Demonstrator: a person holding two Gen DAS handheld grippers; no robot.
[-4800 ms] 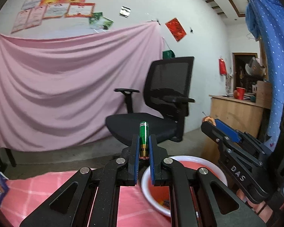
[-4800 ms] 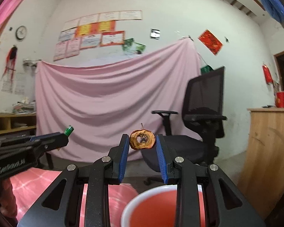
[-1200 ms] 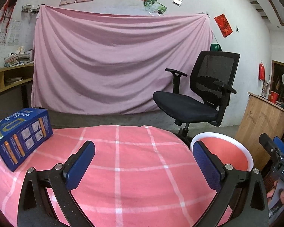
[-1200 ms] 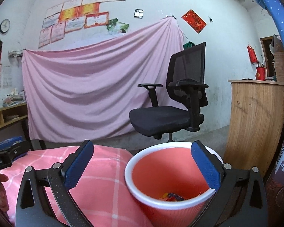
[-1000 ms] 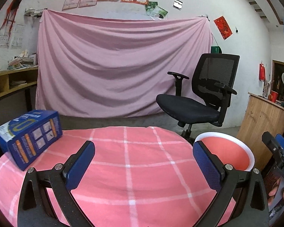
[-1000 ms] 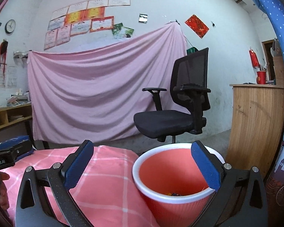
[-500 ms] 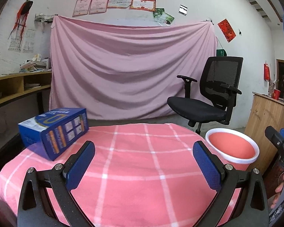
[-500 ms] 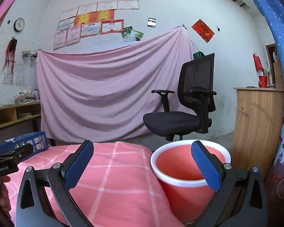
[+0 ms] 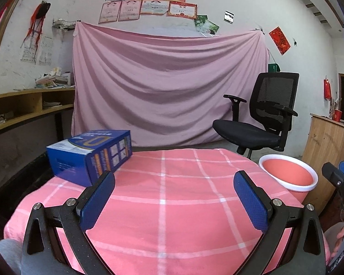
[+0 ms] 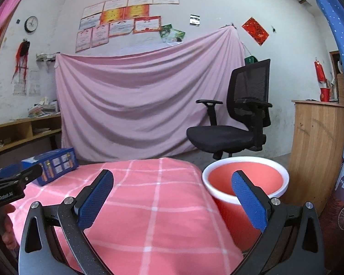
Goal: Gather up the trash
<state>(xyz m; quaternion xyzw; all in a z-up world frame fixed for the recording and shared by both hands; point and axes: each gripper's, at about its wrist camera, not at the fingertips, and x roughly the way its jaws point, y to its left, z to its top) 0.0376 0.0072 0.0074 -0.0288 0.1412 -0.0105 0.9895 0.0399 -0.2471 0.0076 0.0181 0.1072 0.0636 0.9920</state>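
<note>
We hold our left gripper (image 9: 174,197) over the table with the pink checked cloth (image 9: 162,206), and its two blue pads (image 9: 96,200) stand very far apart with nothing between them and nothing touching them. Our right gripper (image 10: 172,197) is just the same, spread wide and holding nothing, and it hangs over the right edge of the cloth. The red bin with the white rim (image 10: 245,178) stands just beside the table on the right side, upright, with its round mouth pointing up. In the right wrist view the right pad sits in front of the bin, so part of the bin is hidden, and we cannot see down to its bottom. In the left wrist view the bin (image 9: 289,174) shows past the right pad, near the far right corner of the table. A blue box (image 9: 89,155) lies flat on the far left part of the cloth, with its long side running from near left to far right. A black office chair (image 9: 261,119) stands behind the table, in front of a big pink sheet (image 9: 162,87) hung on the wall
</note>
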